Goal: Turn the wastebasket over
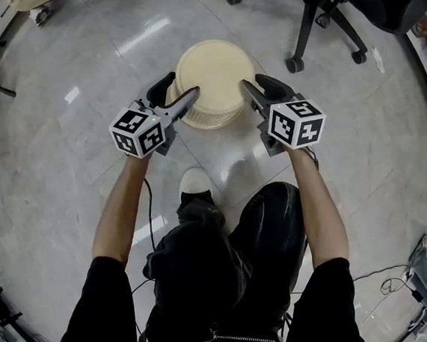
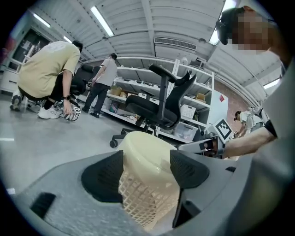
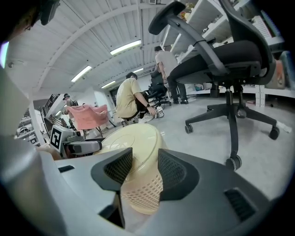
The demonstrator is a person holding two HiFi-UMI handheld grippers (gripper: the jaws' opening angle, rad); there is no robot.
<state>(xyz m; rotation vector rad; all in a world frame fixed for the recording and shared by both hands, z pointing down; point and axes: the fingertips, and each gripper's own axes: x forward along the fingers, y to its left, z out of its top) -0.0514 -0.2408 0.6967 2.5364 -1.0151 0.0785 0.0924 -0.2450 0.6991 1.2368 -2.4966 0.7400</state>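
The cream wastebasket (image 1: 211,73) stands upside down on the floor, solid base up and lattice wall below. My left gripper (image 1: 181,88) is at its left side, one finger over the basket's edge and the other outside it. My right gripper (image 1: 254,81) is at its right side, inner finger against the wall. In the left gripper view the wastebasket (image 2: 145,161) fills the gap between the wide-apart pads of the left gripper (image 2: 146,169). The right gripper view likewise shows the wastebasket (image 3: 138,143) beyond the parted pads of the right gripper (image 3: 145,168). Neither pair pinches anything.
A black office chair (image 1: 318,6) stands on castors at the upper right, close behind the basket. The person's white shoe (image 1: 194,182) is just in front of it. Other people (image 2: 46,69) crouch and stand by the shelves (image 2: 184,108). A pink chair (image 3: 90,115) stands further off.
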